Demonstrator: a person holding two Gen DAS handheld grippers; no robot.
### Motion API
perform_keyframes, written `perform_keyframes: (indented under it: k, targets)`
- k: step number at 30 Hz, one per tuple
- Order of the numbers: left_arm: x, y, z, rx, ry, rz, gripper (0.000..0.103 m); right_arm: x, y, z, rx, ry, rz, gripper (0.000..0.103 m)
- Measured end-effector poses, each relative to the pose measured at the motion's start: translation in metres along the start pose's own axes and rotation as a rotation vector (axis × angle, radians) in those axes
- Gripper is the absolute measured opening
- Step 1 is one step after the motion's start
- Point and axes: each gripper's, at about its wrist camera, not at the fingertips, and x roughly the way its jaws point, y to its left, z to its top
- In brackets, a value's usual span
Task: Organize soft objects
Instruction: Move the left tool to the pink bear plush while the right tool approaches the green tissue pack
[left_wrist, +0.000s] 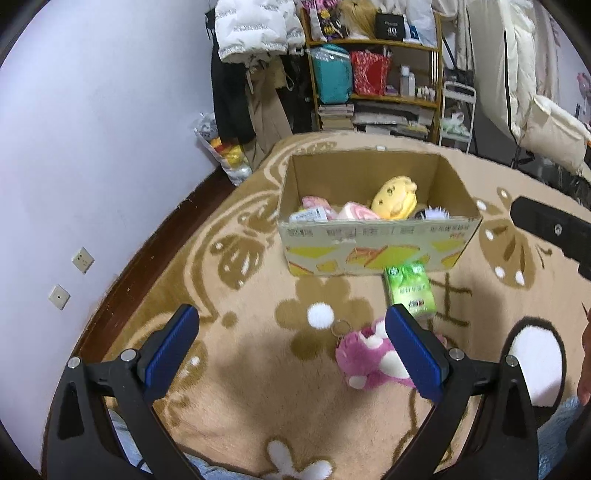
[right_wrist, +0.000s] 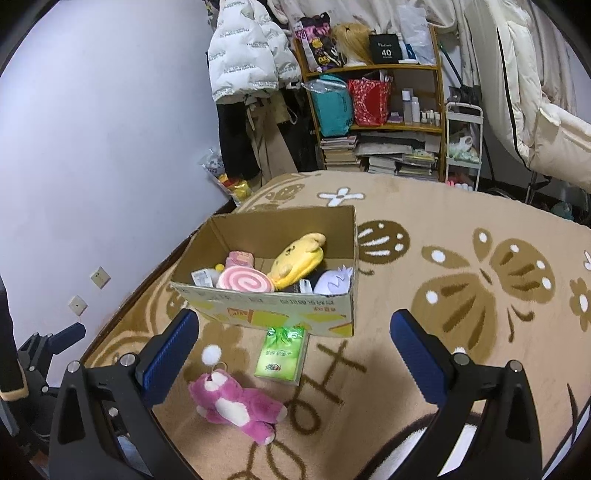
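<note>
- One cardboard box (right_wrist: 280, 314) sits mid-frame on the rug (right_wrist: 443, 229), holding four plush toys: pink swirl (right_wrist: 244, 281), yellow (right_wrist: 297, 258), small pink (right_wrist: 239, 259), lavender (right_wrist: 334, 280).
- One pink bear (right_wrist: 236, 404) and one green tissue pack (right_wrist: 281, 356) lie below the box.
- Left gripper (left_wrist: 291, 350) and right gripper (right_wrist: 295, 354) both spread wide, empty.
- Only the right view shows the swirl's face; the bear is partly hidden in the left.

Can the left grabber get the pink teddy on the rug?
Probably yes. The left gripper is open, the pink teddy lies on the rug beside its right finger, and nothing covers it.
</note>
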Motion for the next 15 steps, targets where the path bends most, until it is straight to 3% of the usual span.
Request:
perform_keyframes:
  k: [15]
  targets:
    - [0.039,-0.008,-0.01,0.001,0.101,-0.035,0.1,0.05,-0.013,-0.015,0.035,0.095,-0.007,0.103]
